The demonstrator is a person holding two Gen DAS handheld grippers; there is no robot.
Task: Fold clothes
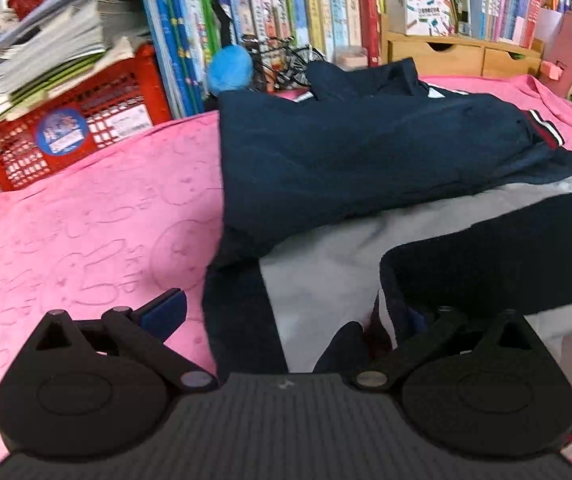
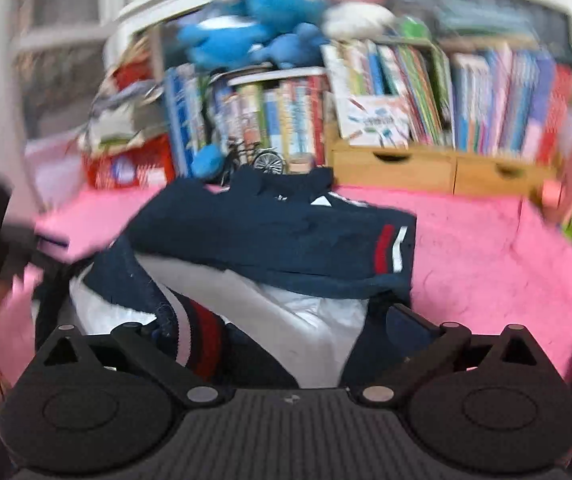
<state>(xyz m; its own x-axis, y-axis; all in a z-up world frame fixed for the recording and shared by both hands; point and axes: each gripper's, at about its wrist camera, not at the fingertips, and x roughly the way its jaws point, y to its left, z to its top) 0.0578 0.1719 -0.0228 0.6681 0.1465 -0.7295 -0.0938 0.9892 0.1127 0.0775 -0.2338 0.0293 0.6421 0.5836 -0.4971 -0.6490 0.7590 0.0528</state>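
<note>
the navy jacket (image 2: pixel 270 240) lies just ahead of both tools, its long axis across. the right gripper (image 2: pixel 282 332) is spread wide over its near edge, pinching nothing. the left gripper (image 1: pixel 298 312) is spread too.

Bare pink blanket (image 1: pixel 86 220) beside jacket (image 1: pixel 366 152)

We hold our left gripper (image 1: pixel 294 312) tilted downward, its jaws spread wide. Our right gripper (image 2: pixel 278 328) also points down, jaws fully apart, gripping nothing.
</note>
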